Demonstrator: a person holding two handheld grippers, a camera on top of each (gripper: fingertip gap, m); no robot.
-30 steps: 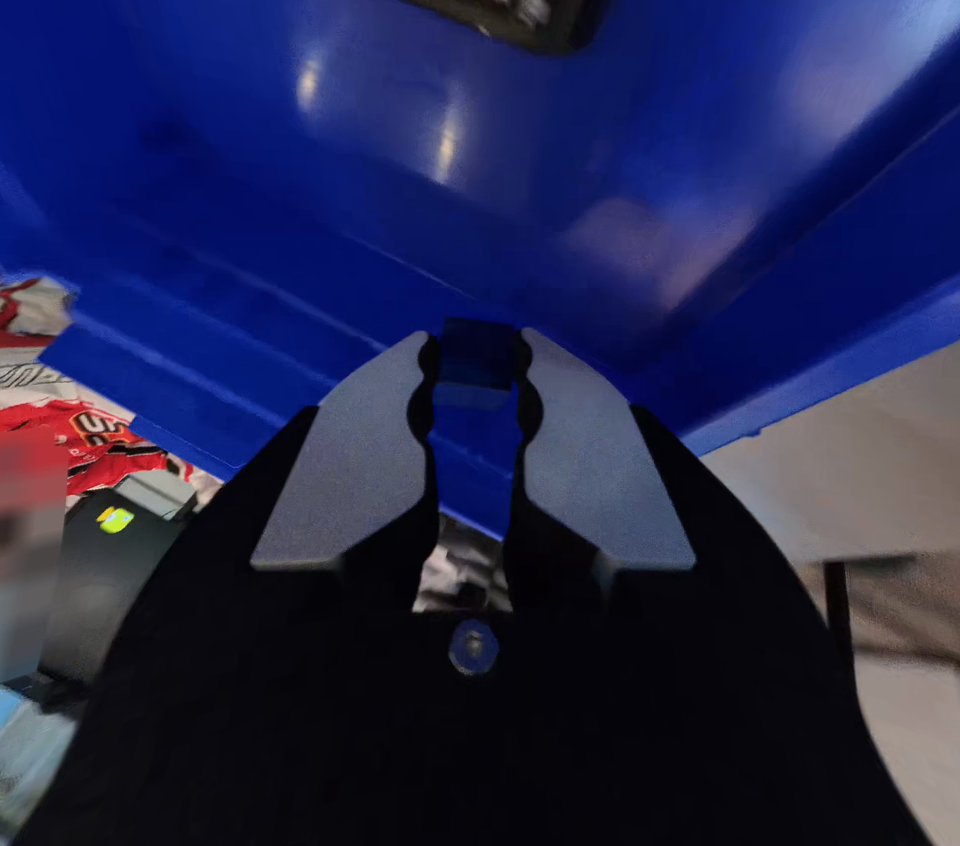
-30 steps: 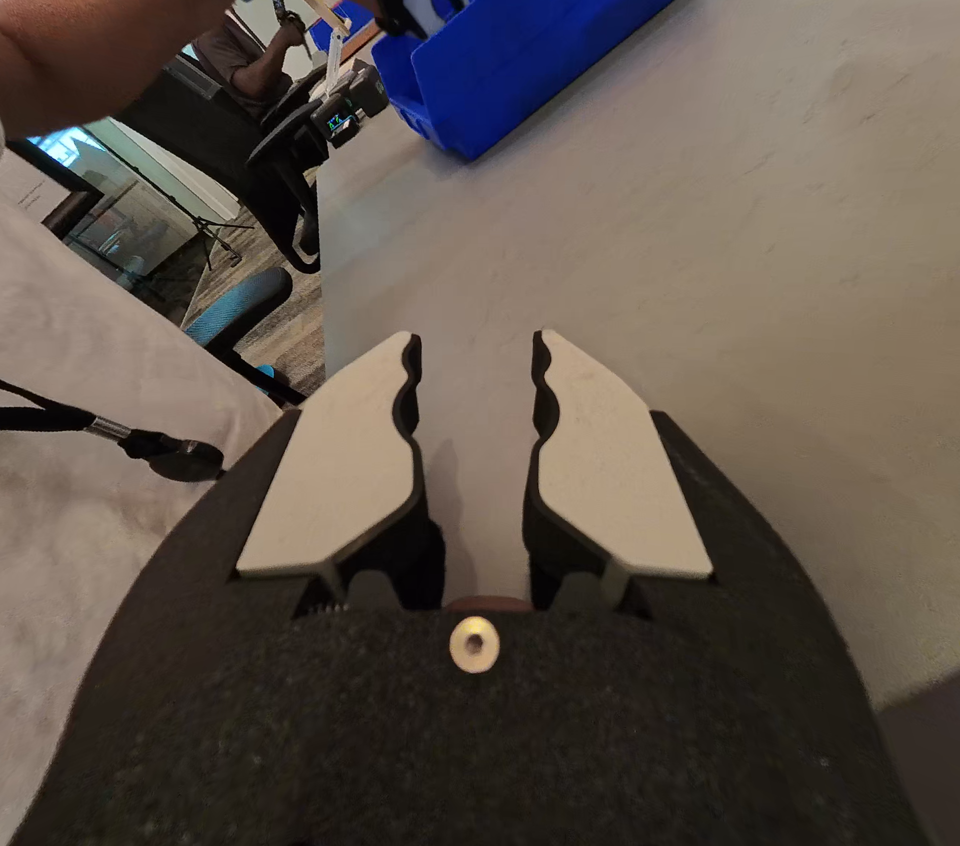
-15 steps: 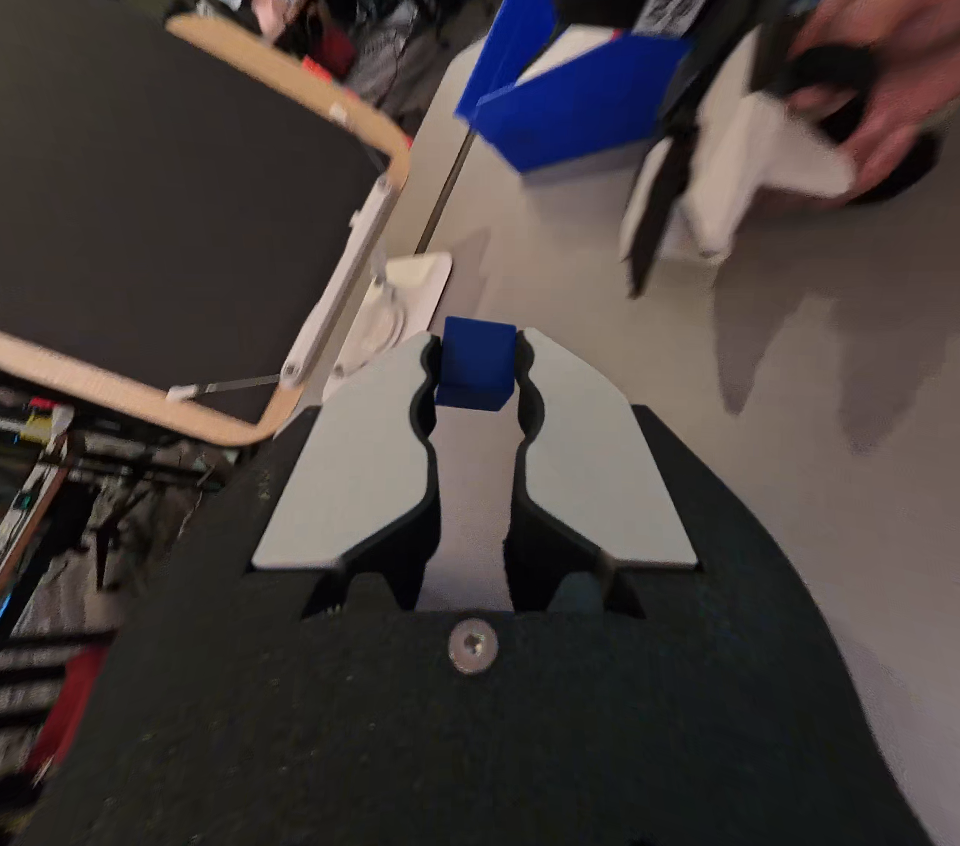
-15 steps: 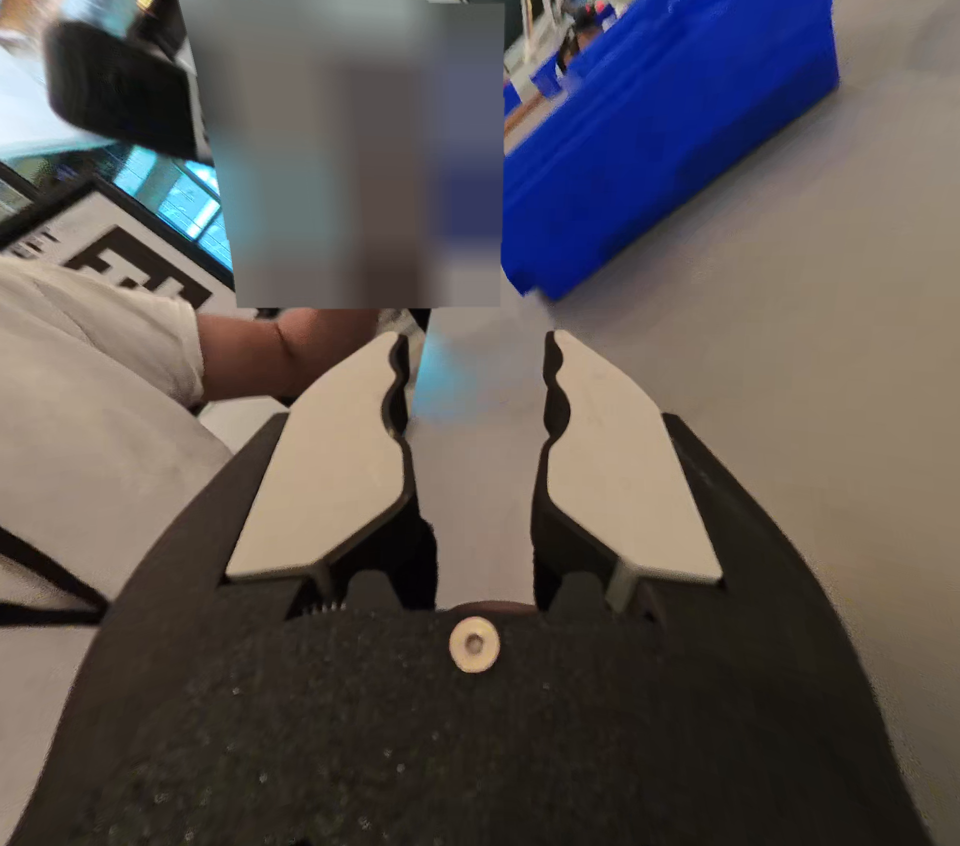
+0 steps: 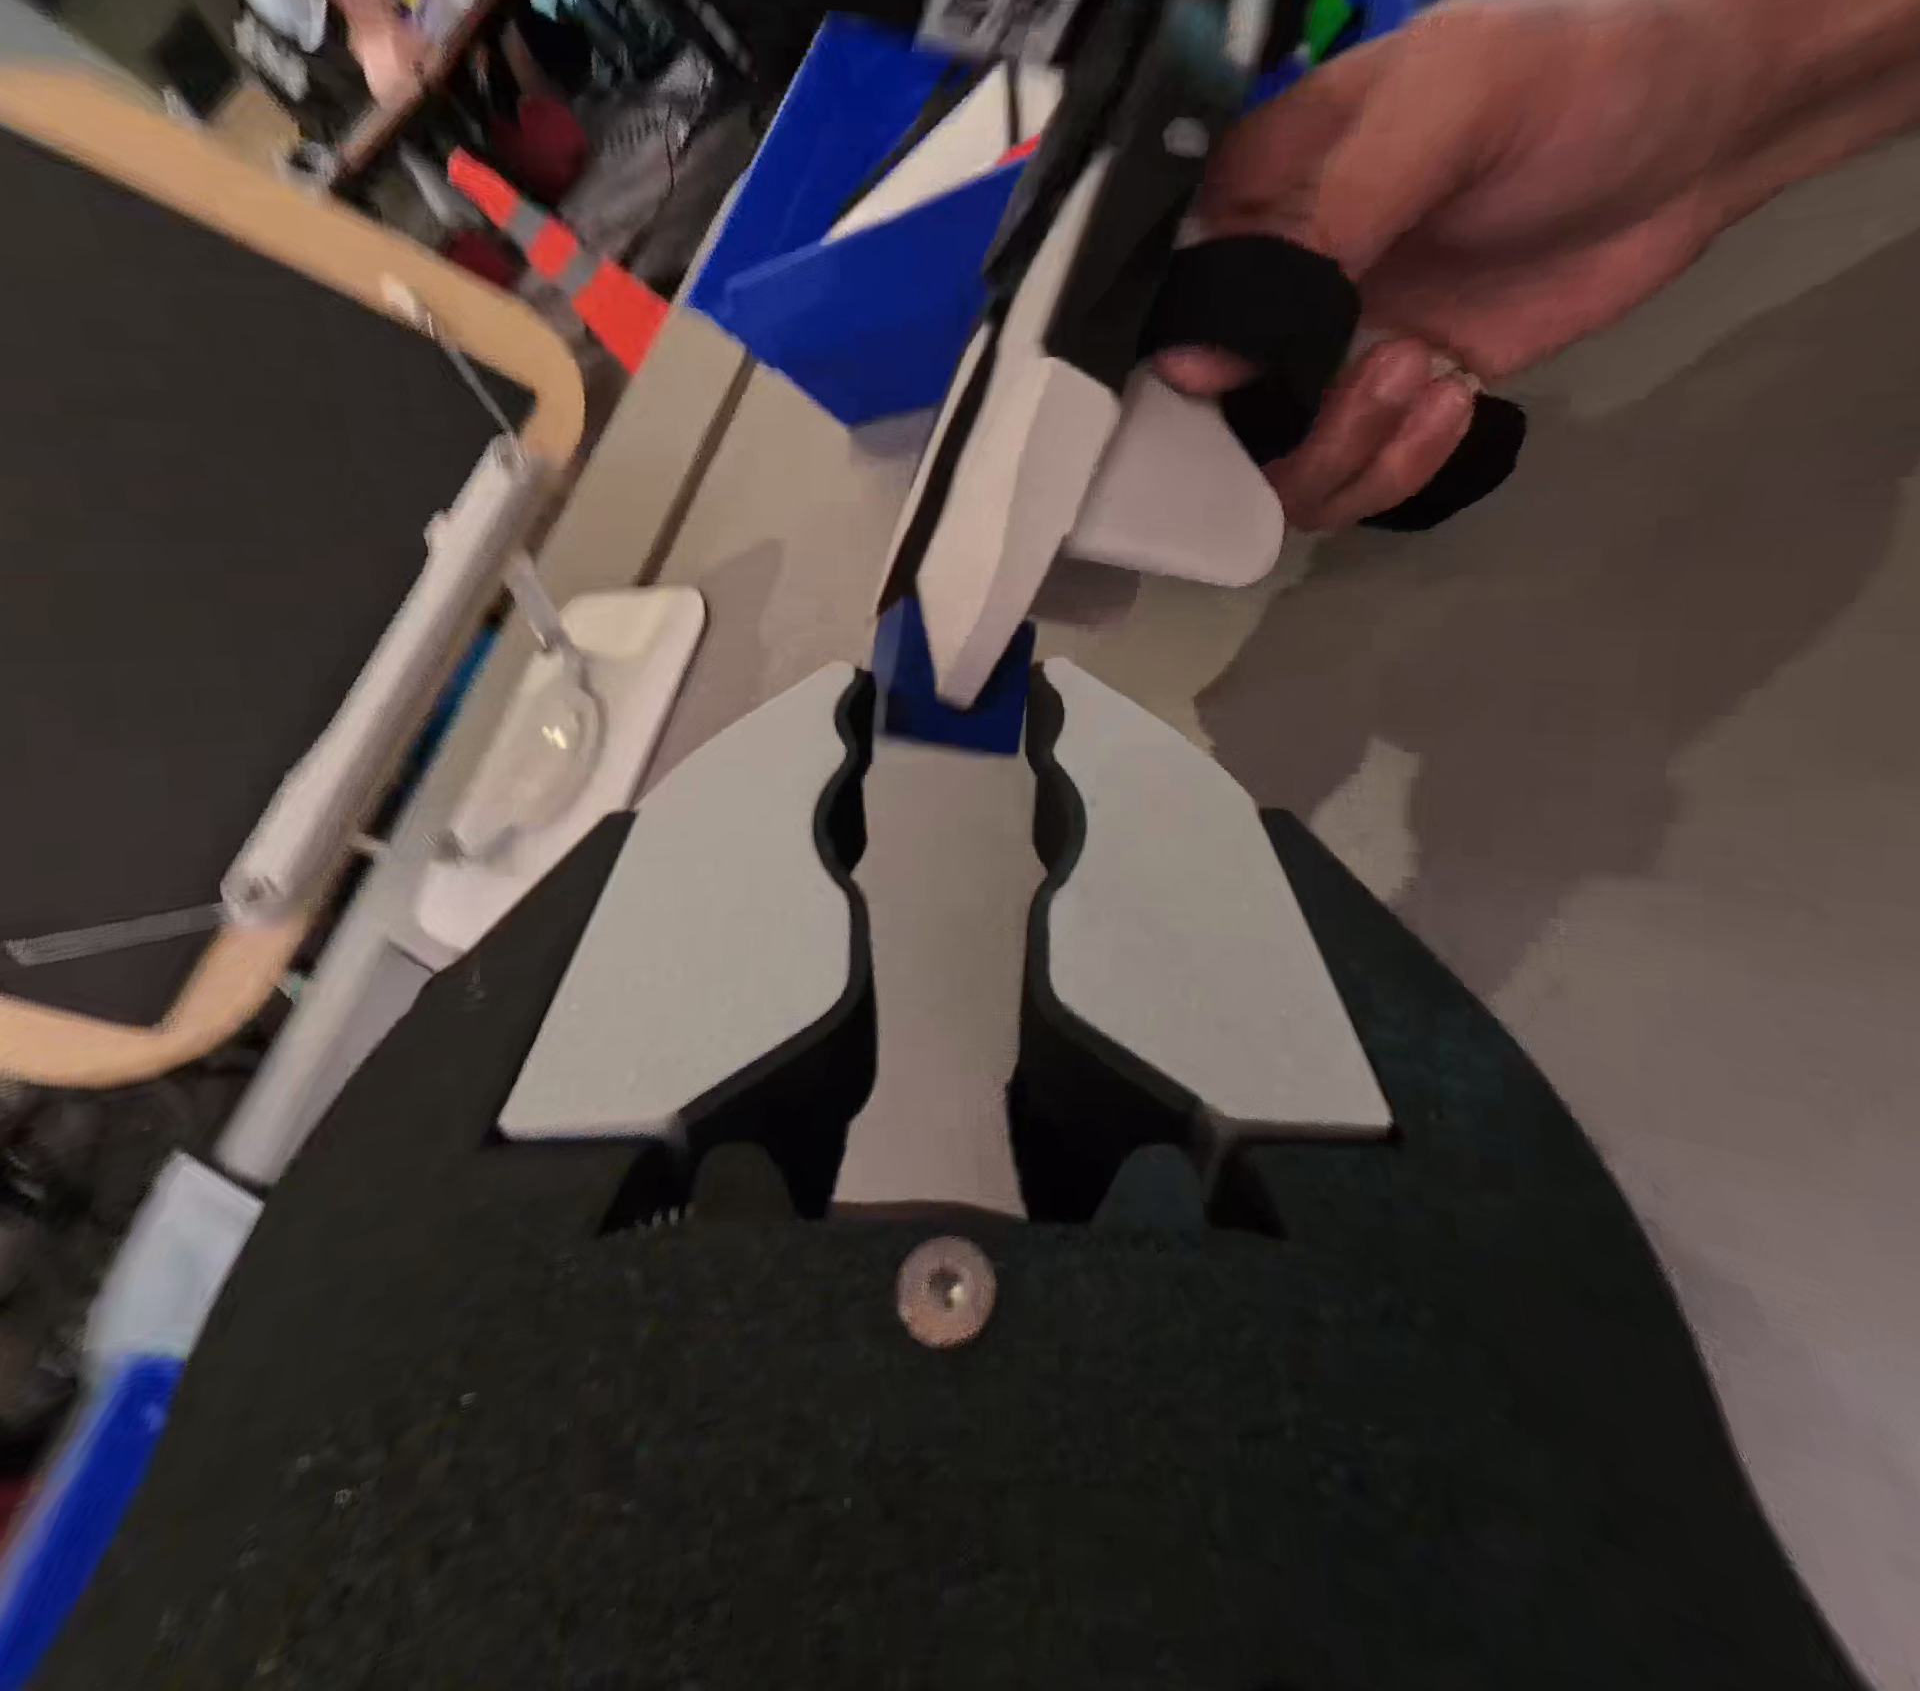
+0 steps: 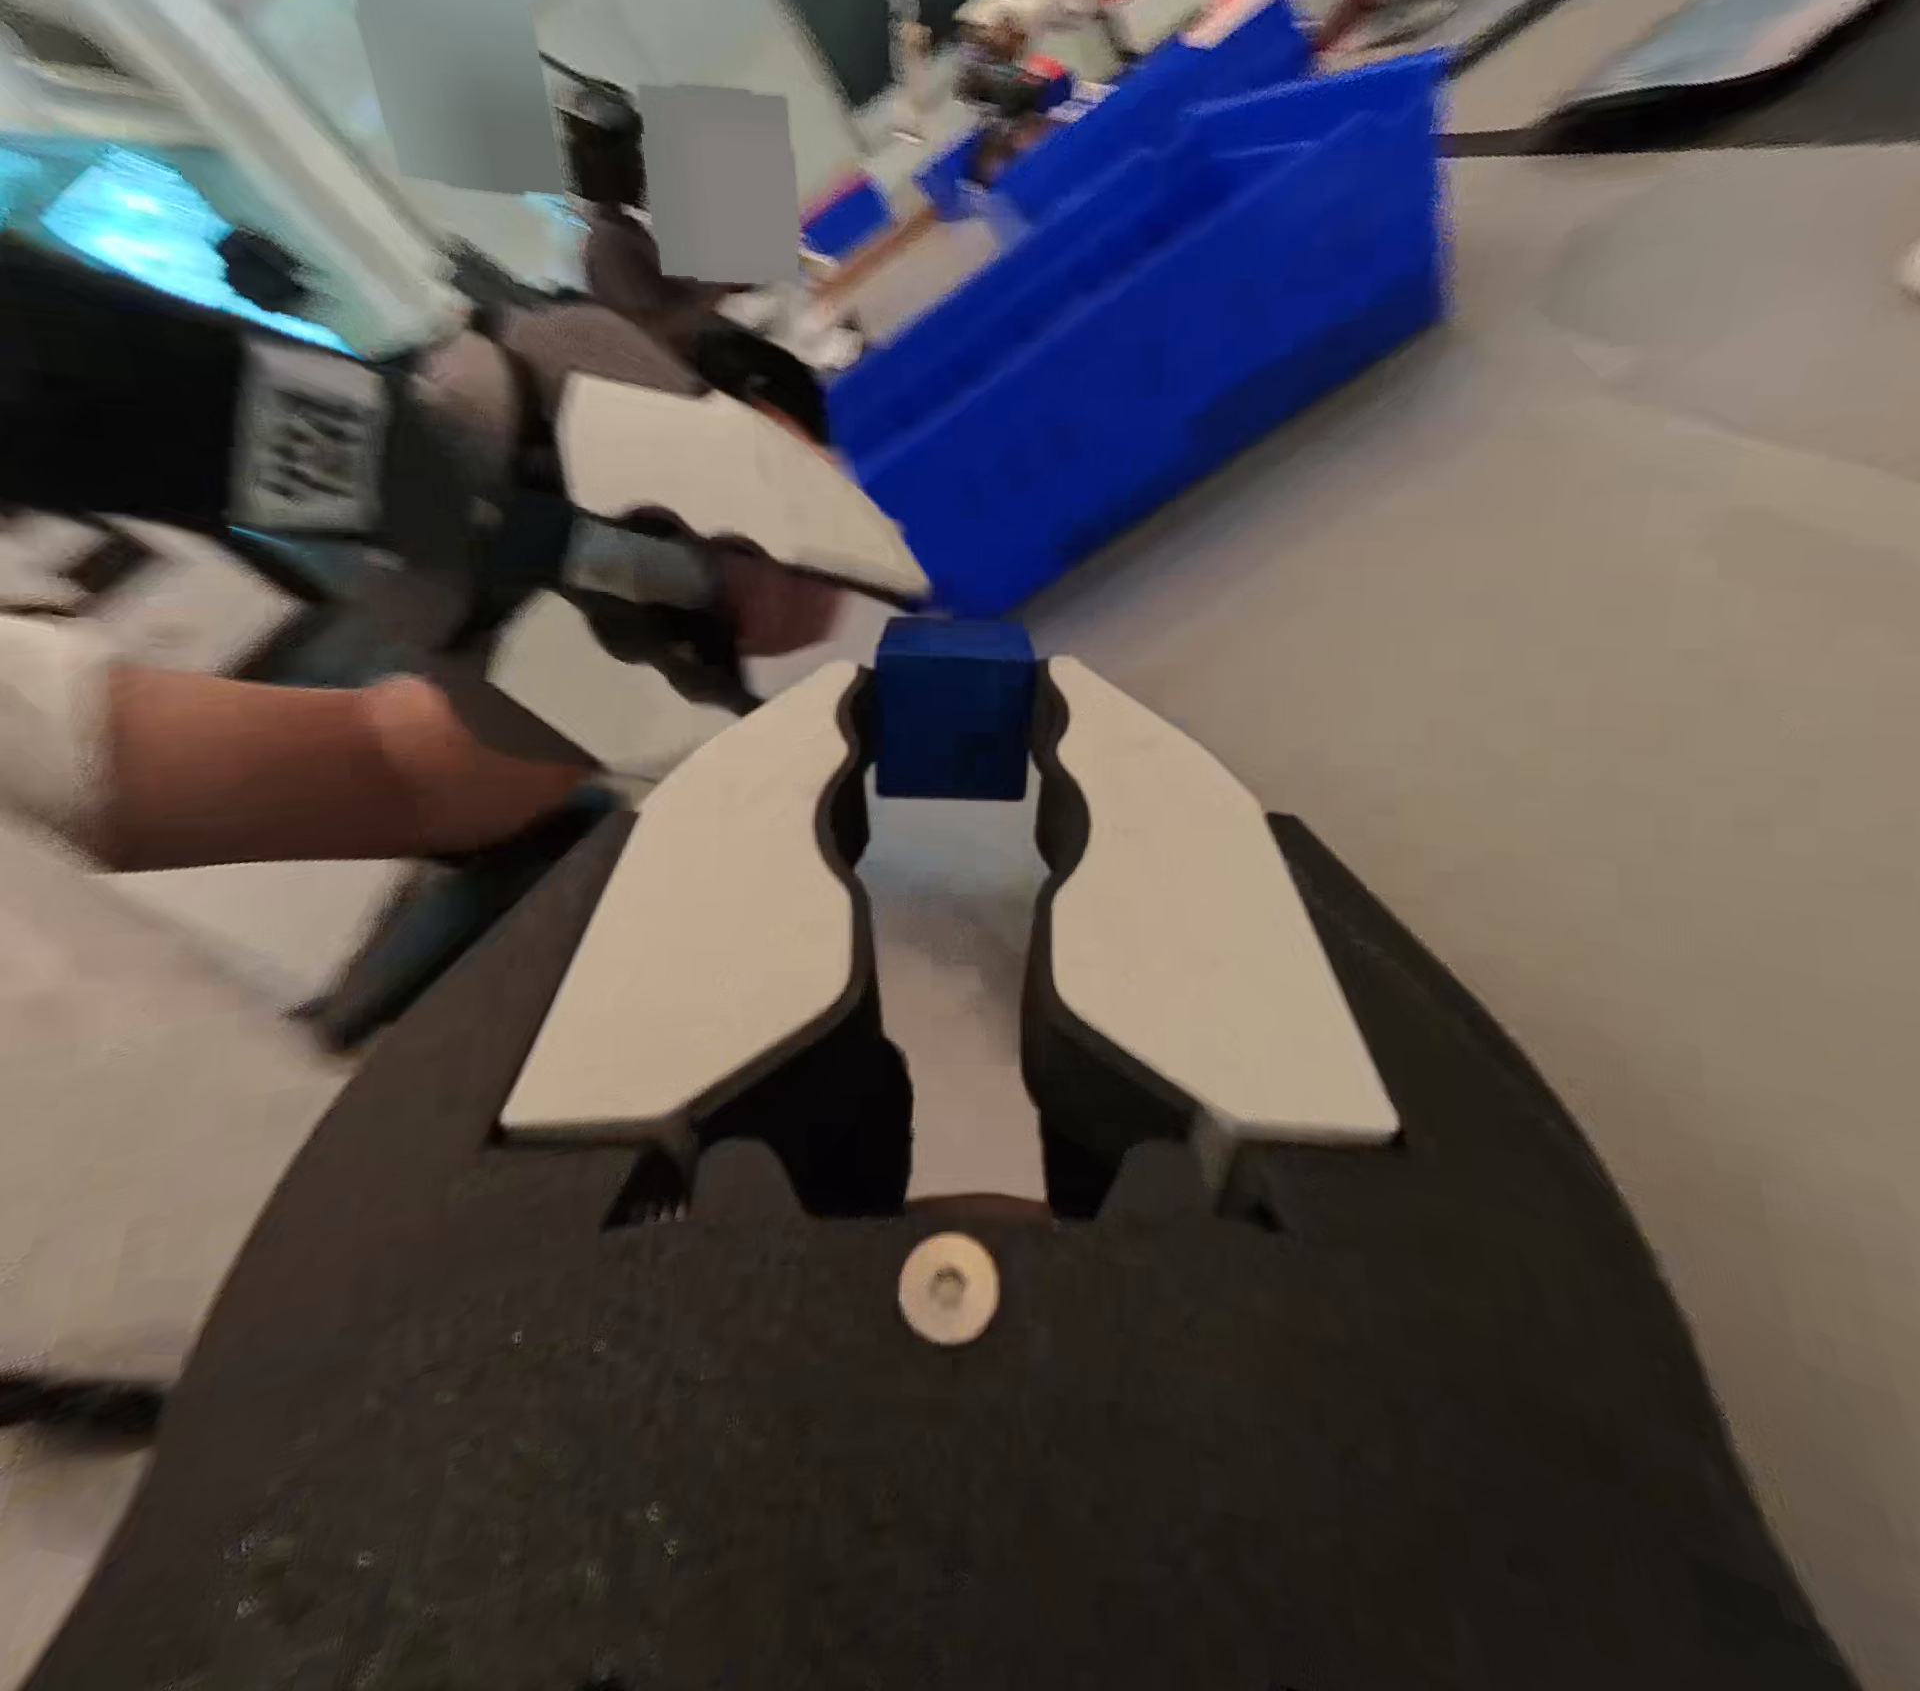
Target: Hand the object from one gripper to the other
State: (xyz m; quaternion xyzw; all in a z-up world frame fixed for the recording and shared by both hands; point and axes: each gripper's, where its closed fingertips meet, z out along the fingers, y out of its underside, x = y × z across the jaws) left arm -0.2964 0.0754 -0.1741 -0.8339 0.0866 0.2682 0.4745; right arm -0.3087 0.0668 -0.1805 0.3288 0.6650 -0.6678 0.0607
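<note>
Grey worktop (image 6: 1558,706) with a blue bin (image 6: 1143,353) at 1 o'clock in the right wrist view; blurred room clutter lies beyond. The blue cube (image 6: 954,706) sits at frame centre in both wrist views, held off the worktop where the two tools meet. The right gripper (image 6: 951,675) has its jaws narrowed flush against the cube's two sides. The left gripper (image 5: 951,673) has its jaws closed to the same small gap, with the cube pinched at the tips. In the left wrist view a finger of the right gripper comes down from 12 o'clock across the cube, and a hand (image 5: 1507,239) grips that tool at 2 o'clock. Judged stage: both tools bear on the cube and the giver has not yet released. Risks: both grips are at the very fingertips, so a pull before the left jaws open could twist the cube out; opening them before the right grip is firm could drop it onto the worktop. Compared with half a second ago, the right jaws, then wider and empty, have closed on the cube. The left grip is unchanged, and the two tools, then apart, are now interlocked.
</note>
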